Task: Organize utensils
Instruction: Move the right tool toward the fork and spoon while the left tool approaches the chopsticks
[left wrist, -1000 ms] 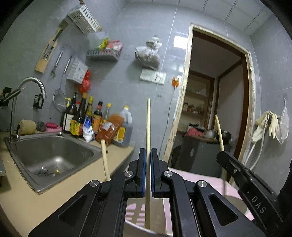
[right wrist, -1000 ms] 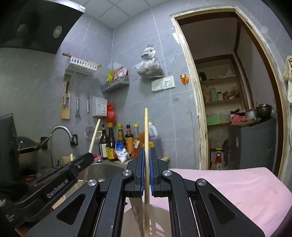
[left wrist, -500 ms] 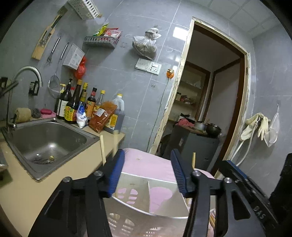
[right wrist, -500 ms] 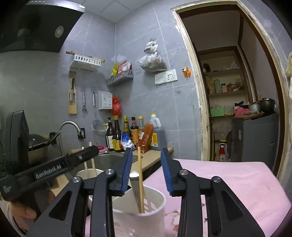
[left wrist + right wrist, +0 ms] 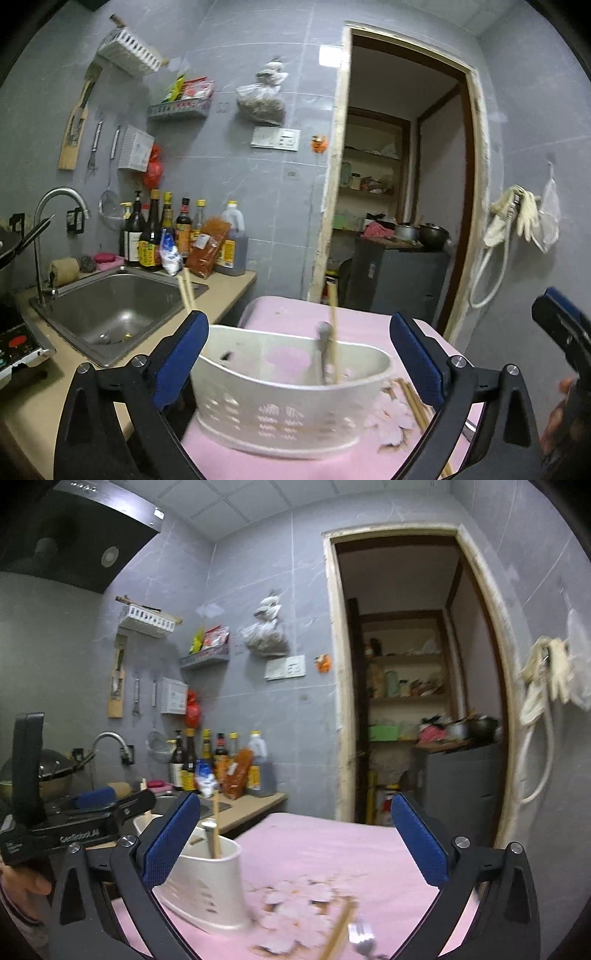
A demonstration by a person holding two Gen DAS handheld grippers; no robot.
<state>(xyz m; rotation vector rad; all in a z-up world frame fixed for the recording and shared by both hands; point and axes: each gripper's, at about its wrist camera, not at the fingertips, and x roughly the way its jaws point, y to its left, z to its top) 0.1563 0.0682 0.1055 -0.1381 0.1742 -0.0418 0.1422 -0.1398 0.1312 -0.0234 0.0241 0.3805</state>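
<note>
Utensil caddy (image 5: 295, 398) stands on the pink-covered worktop (image 5: 332, 853), directly ahead of the left gripper (image 5: 295, 354), whose jaws are opening and wide apart with nothing pressed between them. From the right gripper (image 5: 295, 834) the caddy sits low and to the left, near the left blue pad; these jaws are likewise opening, with nothing clamped. Chopsticks (image 5: 334, 332) and a metal handle (image 5: 324, 347) stand inside the caddy. More chopsticks (image 5: 415, 402) lie loose on the worktop just beside it, and a fork (image 5: 360, 939) lies near the front edge (blurred). Beyond: a steel sink (image 5: 110, 306), sauce bottles (image 5: 162, 236), grey tiled walls and an open doorway (image 5: 399, 184). The caddy is white plastic, perforated along its lower wall.
</note>
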